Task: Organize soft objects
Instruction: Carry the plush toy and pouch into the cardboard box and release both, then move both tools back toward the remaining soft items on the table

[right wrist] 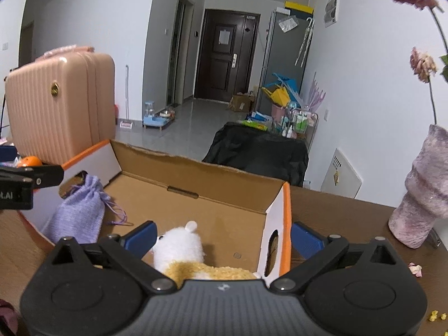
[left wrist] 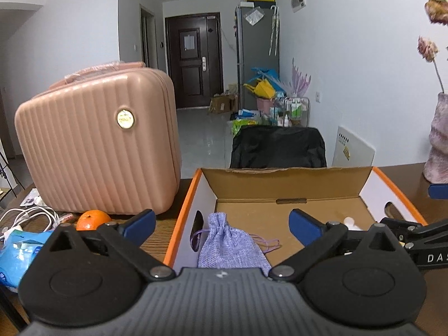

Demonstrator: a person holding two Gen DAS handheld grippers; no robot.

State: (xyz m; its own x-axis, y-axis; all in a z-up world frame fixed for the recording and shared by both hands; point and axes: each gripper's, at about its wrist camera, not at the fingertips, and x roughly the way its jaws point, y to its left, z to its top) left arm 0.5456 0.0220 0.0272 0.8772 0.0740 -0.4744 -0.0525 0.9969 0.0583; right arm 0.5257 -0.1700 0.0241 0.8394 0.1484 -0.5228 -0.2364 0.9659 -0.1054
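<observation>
The left gripper (left wrist: 221,222) has its jaws spread wide with nothing clamped between them; its blue fingertips (left wrist: 141,221) straddle the left wall of the cardboard box (left wrist: 291,180), one outside over the wooden table (left wrist: 159,232) and one inside, and the lavender drawstring pouch (left wrist: 231,245) lies below the gap, free of both pads. The right gripper (right wrist: 222,236) stands just as wide and empty, one pad inside the box beside the plush toy (right wrist: 182,247) and the other outside the orange-edged right wall; whether the inner pad brushes the fur is hard to tell. Only the right wrist view shows the toy whole enough to read: a white fluffy head with a small round ear and a tan body, lying on the box floor at the near right. The left wrist view catches only a white scrap of it behind the right finger. The pouch is a coarse woven bag, cinched at the neck with thin purple cords trailing, lying at the near left of the box floor against the wall. Only the left view shows the orange (left wrist: 93,219) and white cables (left wrist: 30,218) at the foot of the pink ribbed case (left wrist: 98,151); the mottled purple vase (right wrist: 422,196) stands clearest in the right view.
</observation>
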